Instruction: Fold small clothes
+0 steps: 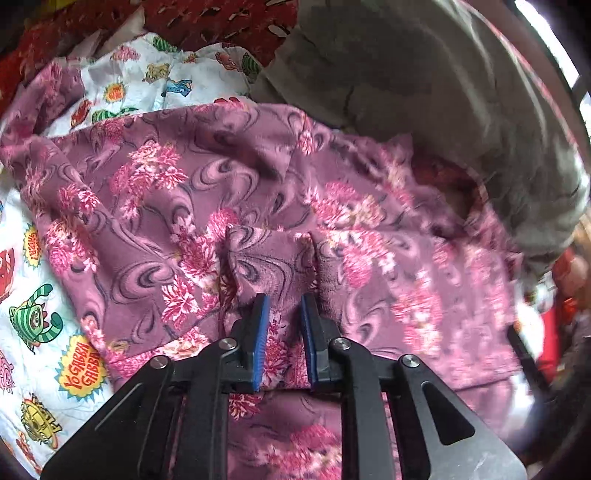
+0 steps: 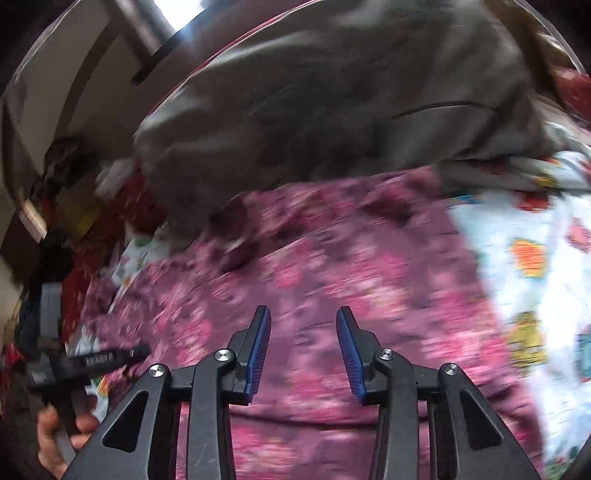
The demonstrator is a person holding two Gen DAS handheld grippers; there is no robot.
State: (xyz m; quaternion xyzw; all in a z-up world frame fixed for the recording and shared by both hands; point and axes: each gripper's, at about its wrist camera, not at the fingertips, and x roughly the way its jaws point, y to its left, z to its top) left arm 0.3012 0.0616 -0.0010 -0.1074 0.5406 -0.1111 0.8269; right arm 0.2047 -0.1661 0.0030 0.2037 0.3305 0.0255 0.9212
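Observation:
A mauve garment point(image 1: 229, 192) with pink flowers lies crumpled over a white cartoon-print sheet point(image 1: 44, 332). My left gripper point(image 1: 284, 301) has its blue pads point(image 1: 260, 332) closed on a raised fold of the garment that fills the gap between them. In the right wrist view the same garment point(image 2: 332, 266) is blurred by motion. My right gripper point(image 2: 303, 314) hovers over it, open, with nothing between its fingers. The left gripper's handle and the hand on it point(image 2: 62, 373) show at the lower left of that view.
A grey pillow or cushion point(image 1: 424, 81) lies behind the garment, also in the right wrist view point(image 2: 351, 96). A red patterned cloth point(image 1: 207, 22) lies at the back. The cartoon sheet point(image 2: 535, 266) extends to the right. Furniture and a window point(image 2: 173, 14) are far left.

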